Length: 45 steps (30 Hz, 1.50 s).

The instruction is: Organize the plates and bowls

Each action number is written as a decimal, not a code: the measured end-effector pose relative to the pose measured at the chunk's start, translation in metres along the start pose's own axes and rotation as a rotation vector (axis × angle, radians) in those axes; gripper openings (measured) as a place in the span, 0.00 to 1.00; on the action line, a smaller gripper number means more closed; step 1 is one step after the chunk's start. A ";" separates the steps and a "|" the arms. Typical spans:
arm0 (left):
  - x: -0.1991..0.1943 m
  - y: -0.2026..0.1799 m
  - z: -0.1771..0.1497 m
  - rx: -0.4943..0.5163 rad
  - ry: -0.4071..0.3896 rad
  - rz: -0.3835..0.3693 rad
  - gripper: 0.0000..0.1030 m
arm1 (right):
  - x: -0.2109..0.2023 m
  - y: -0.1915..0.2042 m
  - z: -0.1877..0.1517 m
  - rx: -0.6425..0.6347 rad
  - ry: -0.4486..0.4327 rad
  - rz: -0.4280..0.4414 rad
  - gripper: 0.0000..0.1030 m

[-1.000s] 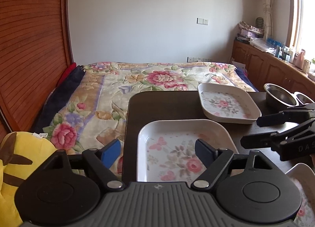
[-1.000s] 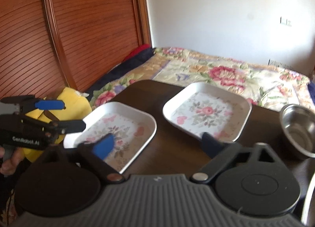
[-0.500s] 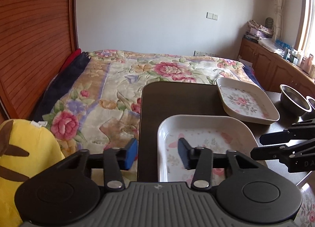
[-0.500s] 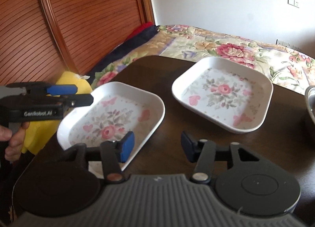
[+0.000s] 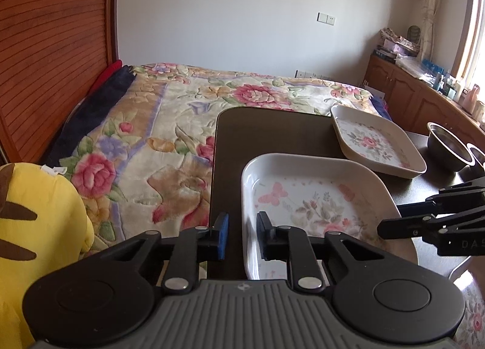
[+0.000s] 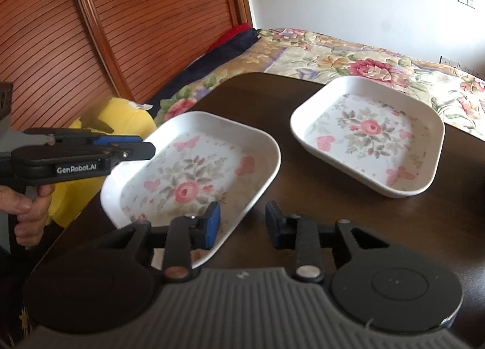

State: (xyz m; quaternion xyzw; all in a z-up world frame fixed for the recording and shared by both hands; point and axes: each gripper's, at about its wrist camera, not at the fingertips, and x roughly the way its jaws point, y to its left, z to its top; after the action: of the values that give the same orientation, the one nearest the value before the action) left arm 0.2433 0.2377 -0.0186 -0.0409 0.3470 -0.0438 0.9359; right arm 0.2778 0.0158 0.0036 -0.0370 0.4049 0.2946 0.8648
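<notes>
Near plate: a white square plate [image 5: 315, 197] with a rose and butterfly print sat on the dark tabletop [image 5: 272, 131], at its near left corner, closest to both grippers.
Far plate: a second white floral plate [image 6: 368, 137] lay farther back on the tabletop, apart from the first.
Bowls: a steel bowl [image 5: 447, 146] stood right of the far plate, with the rim of another just beside it at the frame edge.
Left gripper: the left gripper [image 5: 241, 235] straddled the near plate's left rim, one pad outside and one inside; its jaws had just been closing and stood narrow, with small gaps apparently left to the rim, so no firm grip showed.
Right gripper: the right gripper [image 6: 242, 223] straddled the near plate's right rim; its jaws had just been closing, the blue pad inside the plate, the other pad clear of the rim.
Hand: a hand [image 6: 25, 215] gripped the left gripper's handle.
Surroundings: a bed with a floral quilt [image 5: 169, 124], a yellow plush toy [image 5: 33, 212], a slatted wooden headboard [image 6: 145, 24].
</notes>
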 end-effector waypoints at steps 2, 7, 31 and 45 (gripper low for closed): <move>0.001 0.000 -0.001 -0.001 0.002 -0.004 0.41 | 0.000 0.000 0.000 -0.002 0.001 0.001 0.26; -0.001 -0.003 -0.003 -0.002 -0.003 -0.007 0.36 | -0.001 -0.001 -0.001 -0.002 0.002 0.014 0.21; -0.030 -0.032 0.004 0.007 -0.048 0.023 0.34 | -0.017 -0.017 -0.005 0.058 -0.047 0.045 0.15; -0.063 -0.061 0.003 0.051 -0.096 0.022 0.34 | -0.045 -0.026 -0.010 0.071 -0.104 0.051 0.15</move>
State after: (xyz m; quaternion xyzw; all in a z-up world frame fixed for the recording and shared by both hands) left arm 0.1946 0.1845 0.0313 -0.0153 0.3010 -0.0405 0.9526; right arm 0.2625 -0.0301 0.0249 0.0193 0.3706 0.3034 0.8776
